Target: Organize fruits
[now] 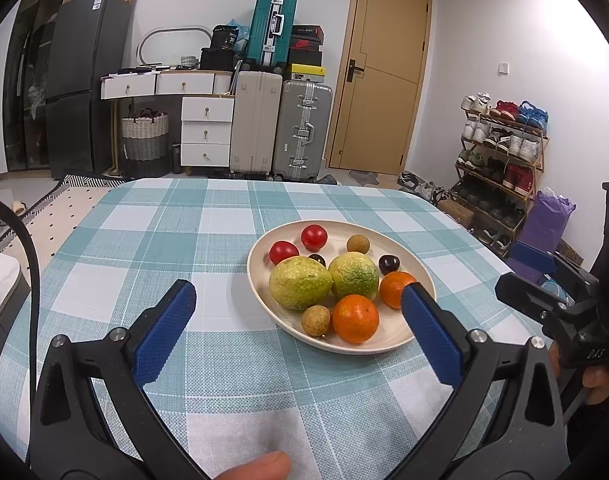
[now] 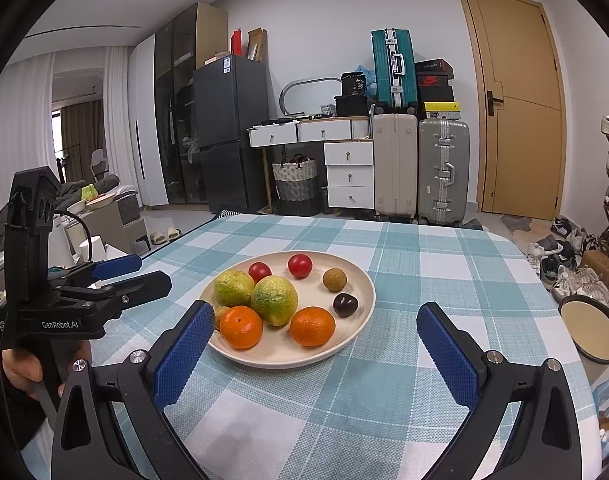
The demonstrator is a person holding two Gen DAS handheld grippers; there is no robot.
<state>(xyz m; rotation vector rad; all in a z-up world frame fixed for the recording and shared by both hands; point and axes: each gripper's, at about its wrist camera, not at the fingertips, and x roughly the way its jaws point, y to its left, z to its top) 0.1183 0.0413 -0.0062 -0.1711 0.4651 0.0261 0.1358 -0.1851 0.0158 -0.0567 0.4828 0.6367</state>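
— Where do we have the left gripper (image 1: 296,300)?

— Low and level, pointing forward, its blue fingers (image 1: 166,334) spread wide with nothing between them. Our thumb (image 1: 256,466) shows at the bottom edge of the left wrist view.

— And the right gripper (image 2: 314,330)?

— Much the same: jaws wide apart, empty, tilted slightly downward. From the left wrist view we see it side-on at the right edge, our right hand (image 1: 596,376) wrapped around its handle.

— Do we see the left hand (image 2: 28,368) too?

— Yes, from the right wrist view, gripping the handle under the black body. The two grippers sit side by side, apart, not touching.
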